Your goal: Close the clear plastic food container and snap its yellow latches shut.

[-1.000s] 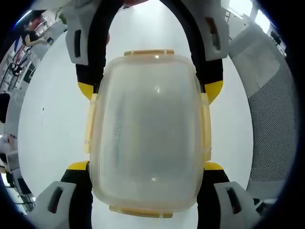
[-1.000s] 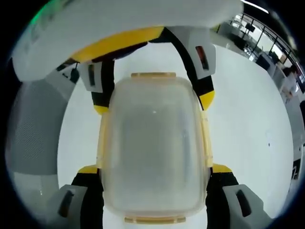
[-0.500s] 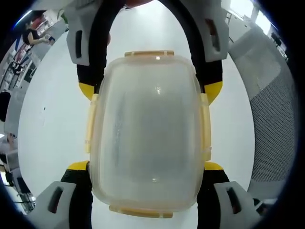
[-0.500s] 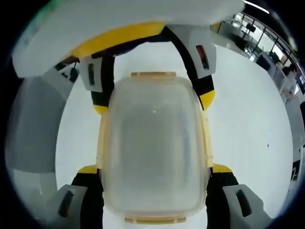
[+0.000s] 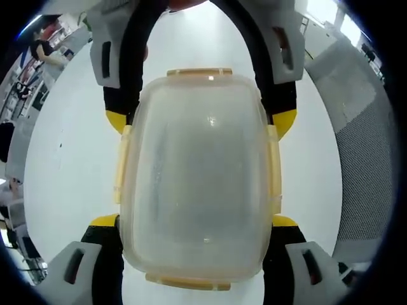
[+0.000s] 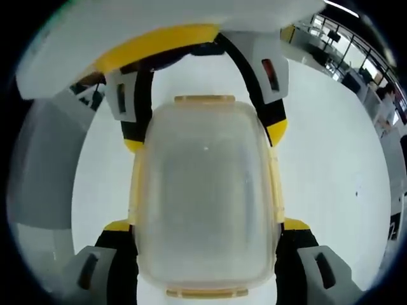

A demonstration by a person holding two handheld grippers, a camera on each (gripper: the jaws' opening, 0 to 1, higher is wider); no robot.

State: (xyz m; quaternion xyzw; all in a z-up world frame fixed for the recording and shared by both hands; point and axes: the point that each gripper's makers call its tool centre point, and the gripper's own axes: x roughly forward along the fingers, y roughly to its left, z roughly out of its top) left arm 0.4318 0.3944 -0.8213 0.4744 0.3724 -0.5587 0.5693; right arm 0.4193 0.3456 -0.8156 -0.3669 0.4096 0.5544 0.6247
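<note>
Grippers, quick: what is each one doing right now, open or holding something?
Left gripper: jaws on both long sides of the clear container, gripping it.
Right gripper: jaws clamp the same container's long sides too.

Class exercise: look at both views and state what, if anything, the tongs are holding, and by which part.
Both tongs hold the clear container: the left tongs and the right tongs each clamp its long sides, on the yellow side latches, from opposite ends.

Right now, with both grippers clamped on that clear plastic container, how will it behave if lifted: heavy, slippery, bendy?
Probably light: the clear plastic food container looks empty through its frosted lid. Likely fairly stiff, given the moulded rim and yellow latches lying flat. Smooth plastic could slip between the left gripper and right gripper, whose jaws bracket its sides.
</note>
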